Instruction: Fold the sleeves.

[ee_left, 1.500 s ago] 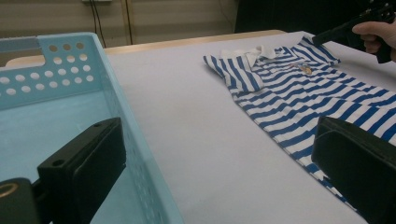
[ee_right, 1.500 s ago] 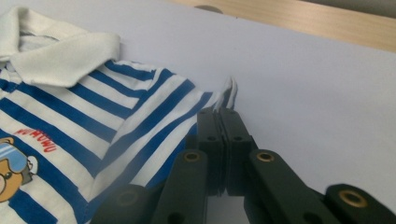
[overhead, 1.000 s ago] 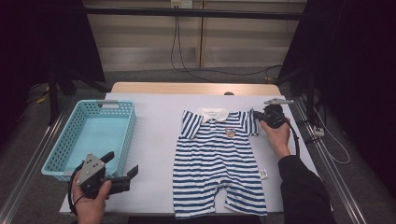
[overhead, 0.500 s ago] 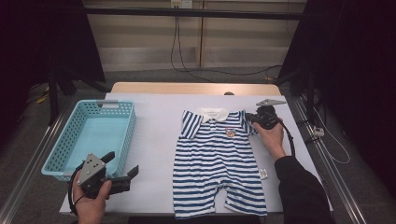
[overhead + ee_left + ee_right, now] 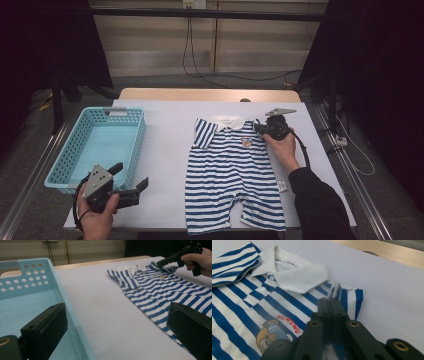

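Note:
A blue-and-white striped baby romper (image 5: pixel 232 175) with a white collar and a bear badge lies flat on the white table cover. My right gripper (image 5: pixel 258 128) is at the garment's right shoulder. In the right gripper view its jaws (image 5: pixel 328 300) are pressed together, shut on the bunched edge of the short sleeve (image 5: pixel 352 296), which is folded in toward the chest. In the left gripper view that gripper (image 5: pixel 160 263) rests on the romper (image 5: pixel 160 287). My left gripper (image 5: pixel 131 177) is held open near the table's front left corner, with nothing between its jaws (image 5: pixel 115 312).
A light blue perforated plastic basket (image 5: pixel 135 145) stands at the left of the table, right beside my left gripper; its wall (image 5: pixel 32 282) is close in the left gripper view. A strip of white cover (image 5: pixel 165 150) separates basket and romper. Metal rails run along both table sides.
My right gripper has moved left across the romper's shoulder, drawing the right sleeve inward over the chest. The left gripper has stayed where it was, still open.

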A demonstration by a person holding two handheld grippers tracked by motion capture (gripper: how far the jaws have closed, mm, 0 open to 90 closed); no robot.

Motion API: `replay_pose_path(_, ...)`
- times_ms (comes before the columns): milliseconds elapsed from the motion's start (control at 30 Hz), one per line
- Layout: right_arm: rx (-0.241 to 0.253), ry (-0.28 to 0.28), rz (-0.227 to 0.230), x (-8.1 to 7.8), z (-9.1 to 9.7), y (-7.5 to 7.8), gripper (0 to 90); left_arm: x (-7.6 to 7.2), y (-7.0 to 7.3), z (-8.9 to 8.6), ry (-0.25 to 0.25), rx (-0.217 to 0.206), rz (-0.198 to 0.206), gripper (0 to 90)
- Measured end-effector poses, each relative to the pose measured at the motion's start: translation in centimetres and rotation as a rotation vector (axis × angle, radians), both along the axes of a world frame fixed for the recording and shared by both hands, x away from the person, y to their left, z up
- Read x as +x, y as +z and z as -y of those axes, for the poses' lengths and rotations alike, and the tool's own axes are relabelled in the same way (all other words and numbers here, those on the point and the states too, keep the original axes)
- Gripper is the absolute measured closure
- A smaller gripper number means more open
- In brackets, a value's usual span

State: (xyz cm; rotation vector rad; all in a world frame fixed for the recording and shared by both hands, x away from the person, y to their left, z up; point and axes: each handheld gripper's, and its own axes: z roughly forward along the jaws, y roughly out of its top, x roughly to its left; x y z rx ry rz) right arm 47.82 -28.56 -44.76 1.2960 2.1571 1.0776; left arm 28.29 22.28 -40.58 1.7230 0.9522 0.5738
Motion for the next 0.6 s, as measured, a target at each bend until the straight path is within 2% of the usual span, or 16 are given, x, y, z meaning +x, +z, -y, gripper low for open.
replay_pose_path(400,-0.014,0.006,0.017,0.6,-1.5,-0.1,89.7,-0.1,0.0,-0.1,0.001,0.004,0.000,3.3)
replay_pose_path(600,-0.016,0.031,-0.006,0.7,-2.0,-0.5,89.5,-0.1,0.0,-0.1,0.003,0.004,0.000,3.3)
